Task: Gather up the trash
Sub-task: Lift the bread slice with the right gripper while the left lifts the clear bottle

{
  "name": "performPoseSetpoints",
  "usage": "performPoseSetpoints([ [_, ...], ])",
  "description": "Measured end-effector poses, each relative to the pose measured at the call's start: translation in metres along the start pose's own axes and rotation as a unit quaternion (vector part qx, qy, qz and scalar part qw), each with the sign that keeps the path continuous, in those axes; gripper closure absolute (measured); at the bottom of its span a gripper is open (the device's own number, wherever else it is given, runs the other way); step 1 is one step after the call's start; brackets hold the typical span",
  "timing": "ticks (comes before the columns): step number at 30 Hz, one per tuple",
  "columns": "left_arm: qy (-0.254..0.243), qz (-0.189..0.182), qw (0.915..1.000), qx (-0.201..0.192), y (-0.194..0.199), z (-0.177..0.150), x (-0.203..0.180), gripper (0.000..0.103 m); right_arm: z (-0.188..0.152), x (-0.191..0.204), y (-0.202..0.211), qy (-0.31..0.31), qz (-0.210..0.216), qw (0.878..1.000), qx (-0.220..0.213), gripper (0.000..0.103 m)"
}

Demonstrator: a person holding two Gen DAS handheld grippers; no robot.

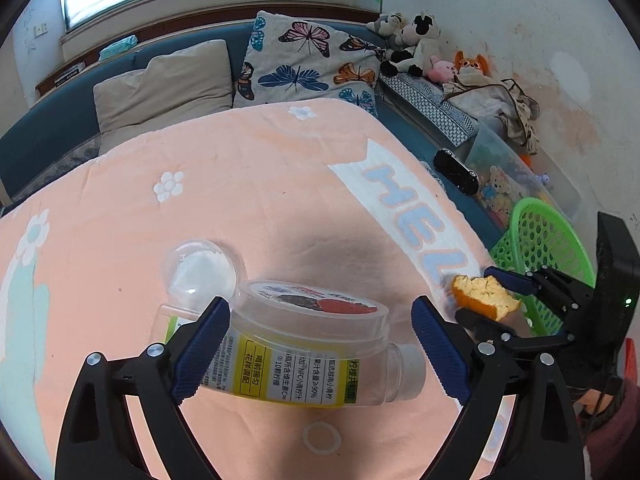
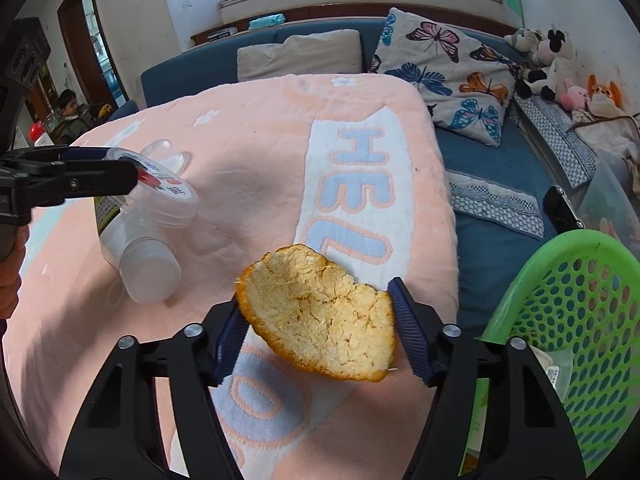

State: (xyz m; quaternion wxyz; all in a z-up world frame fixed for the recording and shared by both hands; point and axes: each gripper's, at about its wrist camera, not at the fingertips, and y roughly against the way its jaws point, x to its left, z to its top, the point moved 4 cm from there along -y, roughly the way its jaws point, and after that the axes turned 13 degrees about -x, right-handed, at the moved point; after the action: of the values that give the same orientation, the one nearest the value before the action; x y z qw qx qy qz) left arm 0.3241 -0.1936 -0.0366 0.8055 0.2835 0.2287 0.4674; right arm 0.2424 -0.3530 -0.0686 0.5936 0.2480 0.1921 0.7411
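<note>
A clear plastic bottle (image 1: 304,368) with a yellow label lies on its side on the pink blanket (image 1: 248,184), with a clear plastic cup (image 1: 312,312) with a printed lid leaning on it. My left gripper (image 1: 320,356) is open, its fingers either side of the bottle. My right gripper (image 2: 316,324) is shut on a piece of orange peel (image 2: 320,316), held above the blanket's right edge beside the green basket (image 2: 576,320). The peel (image 1: 484,296) and basket (image 1: 540,248) also show in the left wrist view. The bottle (image 2: 136,248) shows at the left of the right wrist view.
A clear dome lid (image 1: 200,268) lies behind the bottle. Pillows (image 1: 312,64), stuffed toys (image 1: 416,44) and a clear storage bin (image 1: 516,172) line the back and right. A black case (image 1: 456,170) lies on the blue sofa. A child (image 2: 70,114) sits far left.
</note>
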Motion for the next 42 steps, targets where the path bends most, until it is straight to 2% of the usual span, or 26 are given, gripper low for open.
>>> performPoseSetpoints([
  [3,-0.003,0.001,1.0000,0.004,-0.001,-0.001,0.001,0.015,0.000,0.000,-0.001,-0.002,0.000,1.000,0.001,0.039],
  [7,-0.014,0.000,0.9999,0.007,-0.002,-0.003,0.000,0.015,-0.004,0.000,-0.008,-0.010,0.002,1.000,0.010,0.028],
  [9,-0.020,0.001,0.9998,0.008,-0.003,-0.004,0.000,0.015,-0.004,0.001,-0.008,-0.004,-0.003,1.000,0.007,0.028],
  [14,-0.020,-0.003,0.9998,0.007,-0.002,-0.005,0.000,0.015,-0.002,0.000,-0.005,-0.008,-0.006,1.000,-0.001,0.034],
  [20,-0.029,-0.006,0.9996,0.002,0.000,-0.008,-0.003,0.015,0.000,-0.001,0.005,-0.016,-0.007,1.000,-0.012,0.047],
  [29,-0.051,-0.003,0.9987,-0.002,0.001,-0.010,-0.009,0.015,0.001,-0.001,0.005,-0.013,-0.007,1.000,-0.010,0.046],
  [34,-0.060,0.002,0.9982,-0.003,0.002,-0.011,-0.010,0.015,-0.001,0.000,-0.002,-0.010,-0.010,1.000,-0.002,0.035],
  [37,-0.067,0.001,0.9977,-0.004,0.003,-0.012,-0.010,0.015,-0.003,-0.001,-0.007,-0.011,-0.011,1.000,0.003,0.031],
  [39,-0.070,0.003,0.9975,-0.004,0.003,-0.013,-0.010,0.015,-0.002,0.000,-0.006,-0.008,-0.013,1.000,0.000,0.035],
  [42,-0.074,0.004,0.9973,-0.004,0.003,-0.014,-0.010,0.014,0.001,-0.001,-0.001,-0.009,-0.011,1.000,-0.008,0.045],
])
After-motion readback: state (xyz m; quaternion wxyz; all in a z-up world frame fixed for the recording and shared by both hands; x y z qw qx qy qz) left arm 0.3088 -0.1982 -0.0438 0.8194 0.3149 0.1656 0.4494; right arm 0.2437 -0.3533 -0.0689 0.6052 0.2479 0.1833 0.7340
